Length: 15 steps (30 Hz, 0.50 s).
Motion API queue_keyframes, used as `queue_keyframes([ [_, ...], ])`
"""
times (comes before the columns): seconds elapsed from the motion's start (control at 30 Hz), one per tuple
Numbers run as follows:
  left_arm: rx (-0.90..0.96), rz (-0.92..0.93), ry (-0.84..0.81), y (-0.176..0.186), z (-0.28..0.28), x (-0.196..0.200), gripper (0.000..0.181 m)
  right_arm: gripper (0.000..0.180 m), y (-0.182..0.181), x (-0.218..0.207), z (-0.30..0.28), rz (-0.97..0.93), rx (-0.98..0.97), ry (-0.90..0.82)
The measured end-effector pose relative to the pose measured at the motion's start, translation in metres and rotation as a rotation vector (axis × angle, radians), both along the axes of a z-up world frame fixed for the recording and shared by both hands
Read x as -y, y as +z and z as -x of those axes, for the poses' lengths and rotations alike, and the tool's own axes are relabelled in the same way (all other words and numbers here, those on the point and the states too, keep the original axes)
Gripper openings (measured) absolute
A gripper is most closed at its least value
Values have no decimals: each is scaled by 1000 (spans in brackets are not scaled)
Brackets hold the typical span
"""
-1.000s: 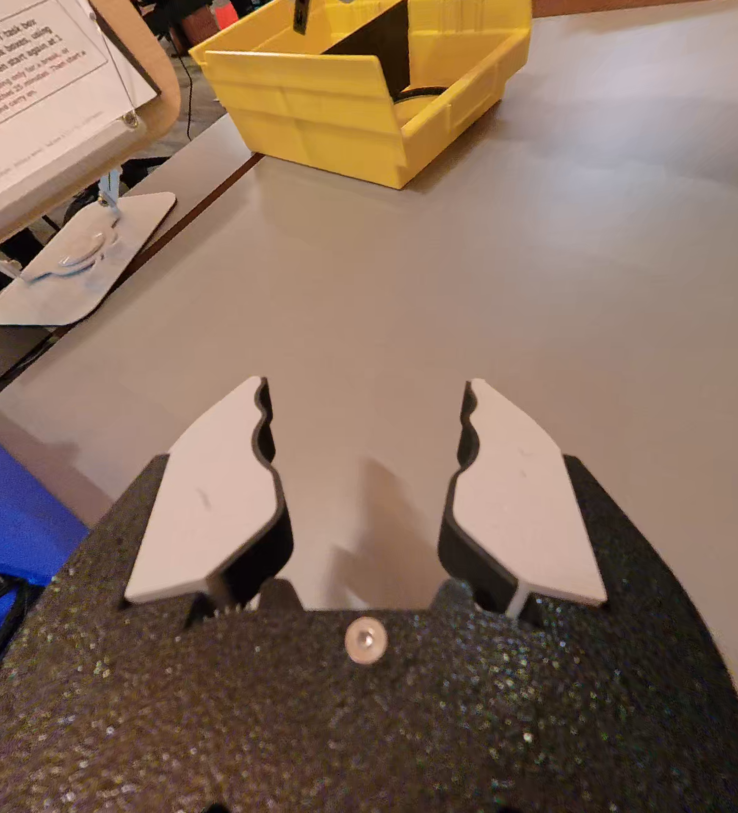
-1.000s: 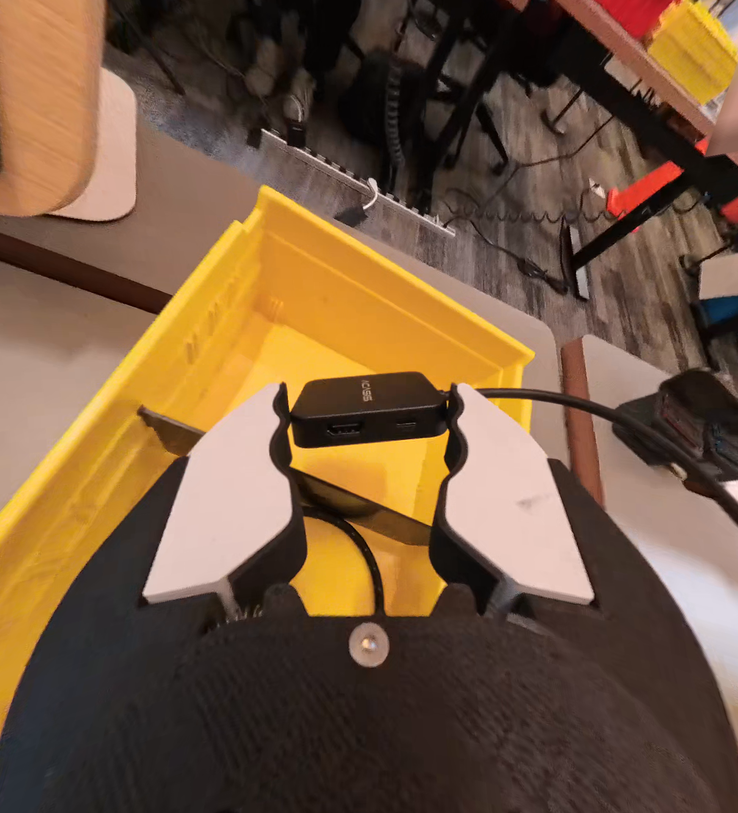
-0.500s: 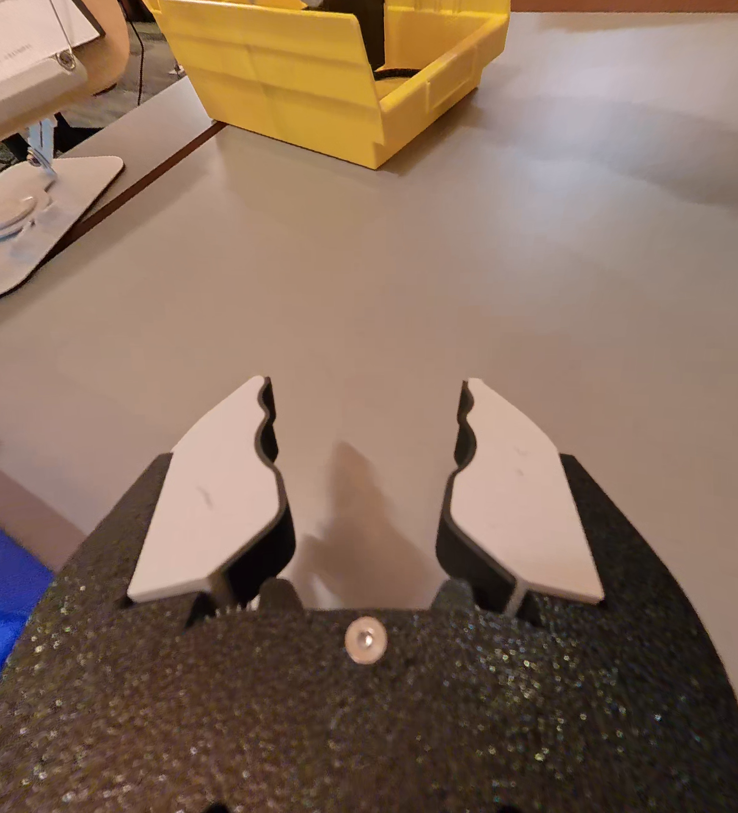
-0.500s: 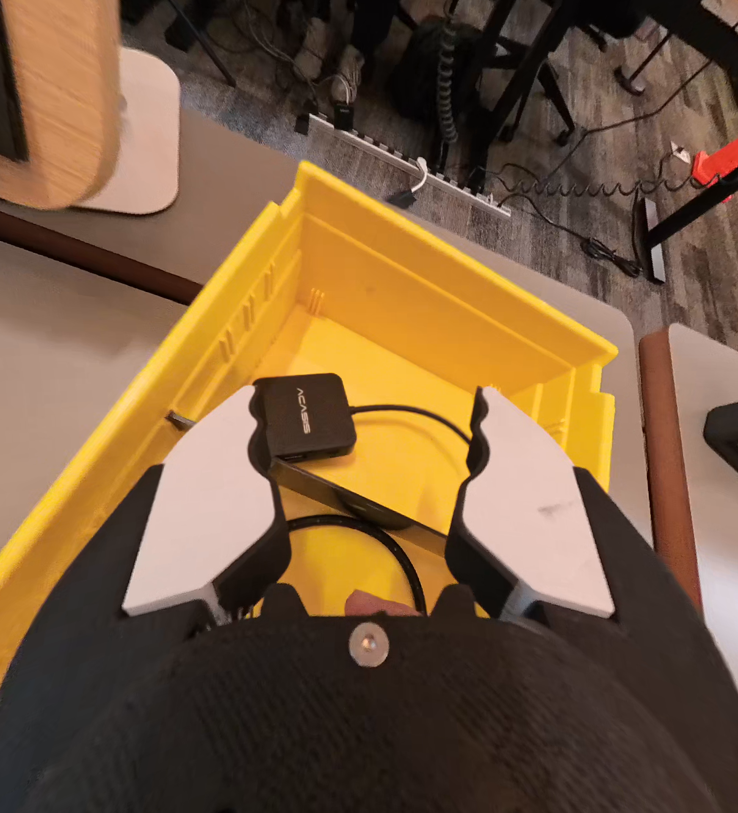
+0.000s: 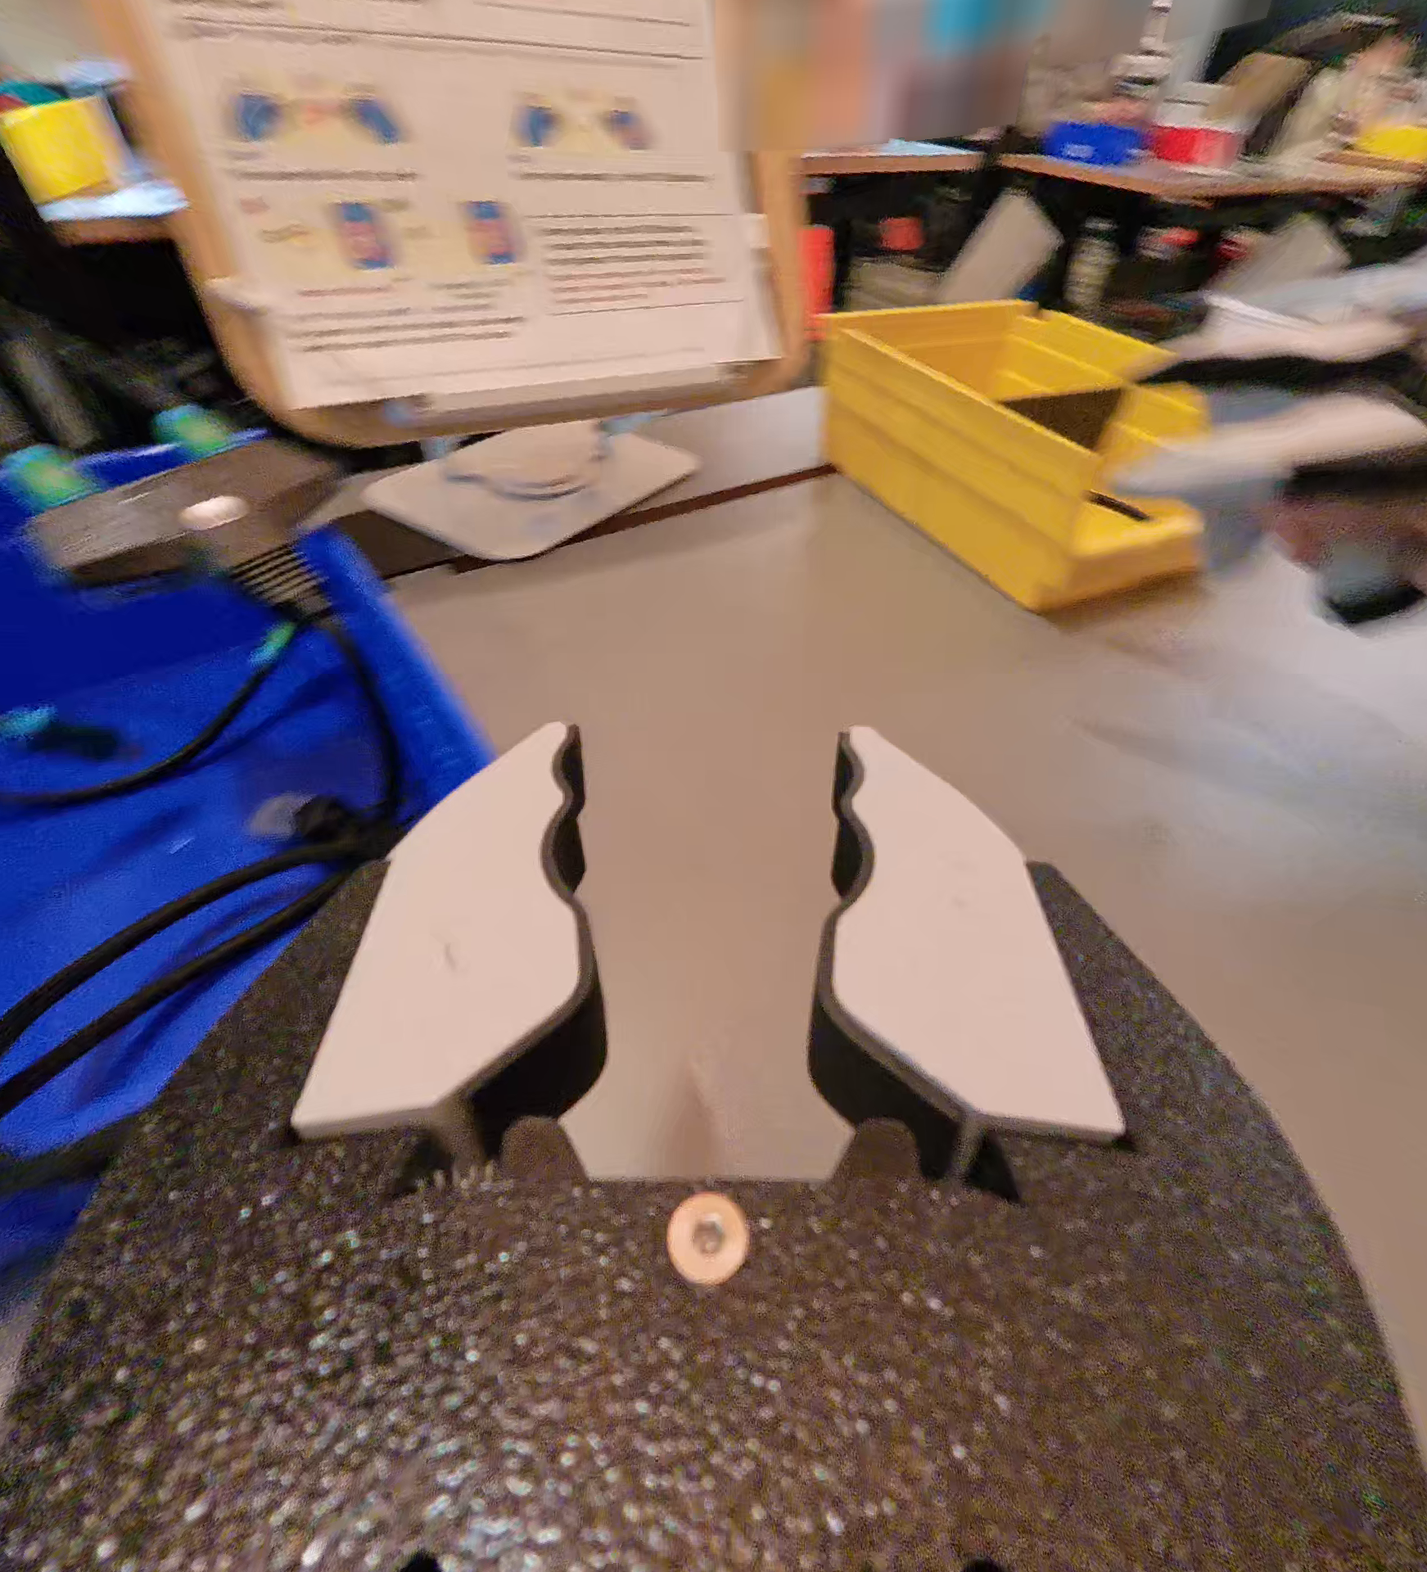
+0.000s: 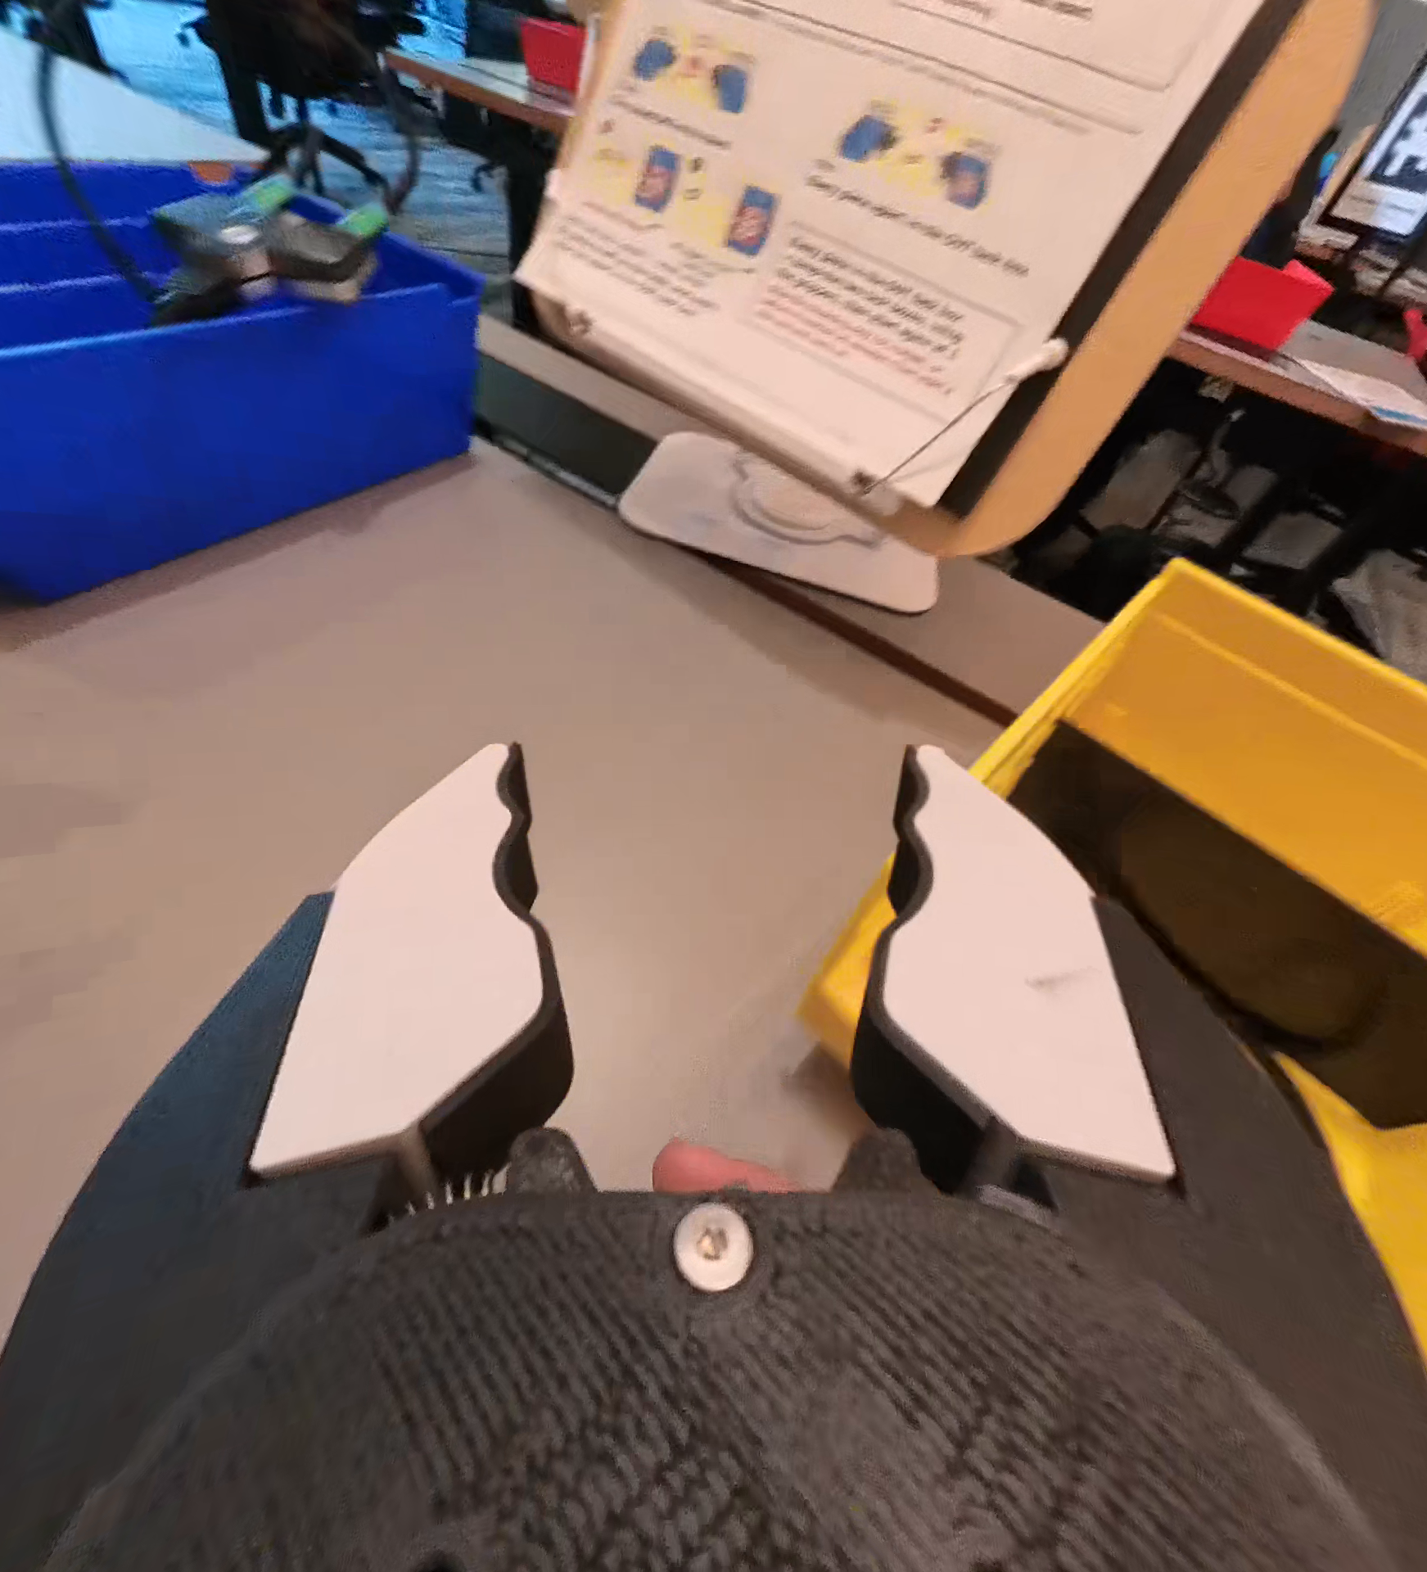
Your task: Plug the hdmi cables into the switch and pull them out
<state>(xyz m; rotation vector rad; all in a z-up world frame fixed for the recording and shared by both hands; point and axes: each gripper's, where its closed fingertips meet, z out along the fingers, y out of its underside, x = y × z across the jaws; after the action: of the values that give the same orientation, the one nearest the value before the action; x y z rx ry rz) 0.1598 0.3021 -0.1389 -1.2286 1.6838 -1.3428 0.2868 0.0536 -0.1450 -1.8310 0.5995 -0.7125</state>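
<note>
A dark switch box [image 5: 174, 515] with green-ended plugs [image 5: 46, 476] lies in the blue bin [image 5: 97, 851] at the left, and black cables [image 5: 140, 936] trail through the bin. My left gripper [image 5: 708, 740] is open and empty over the grey table [image 5: 778, 638], just right of the bin. My right gripper [image 6: 714, 757] is open and empty over the table, beside the yellow bin [image 6: 1288, 748]. In the right wrist view the switch box [image 6: 267, 242] is far off at the upper left, in the blue bin [image 6: 182, 425]. The right gripper [image 5: 1160, 417] also shows blurred in the left wrist view.
A wooden stand holding a printed sheet [image 5: 471, 213] sits at the back of the table; it also shows in the right wrist view [image 6: 863, 255]. The yellow bin [image 5: 948, 459] holds a black divider [image 6: 1288, 978]. Cluttered tables stand behind.
My right gripper let go of the small black adapter in the yellow bin, then drew back and turned left. My left gripper swung up and left, bringing the blue bin into view.
</note>
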Motion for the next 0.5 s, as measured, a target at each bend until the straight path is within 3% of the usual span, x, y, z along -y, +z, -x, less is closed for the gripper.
queue_keyframes([
  [0.1,-103,-17,190,-7,-15,-44,53,82,-15,3,33,9,-8,40],
  [0.23,-208,-98,304,-15,-58,-82,51,82,-19,11,51,20,-3,63],
  [0.5,-421,47,322,-27,-131,-90,49,79,10,16,56,-93,25,86],
])
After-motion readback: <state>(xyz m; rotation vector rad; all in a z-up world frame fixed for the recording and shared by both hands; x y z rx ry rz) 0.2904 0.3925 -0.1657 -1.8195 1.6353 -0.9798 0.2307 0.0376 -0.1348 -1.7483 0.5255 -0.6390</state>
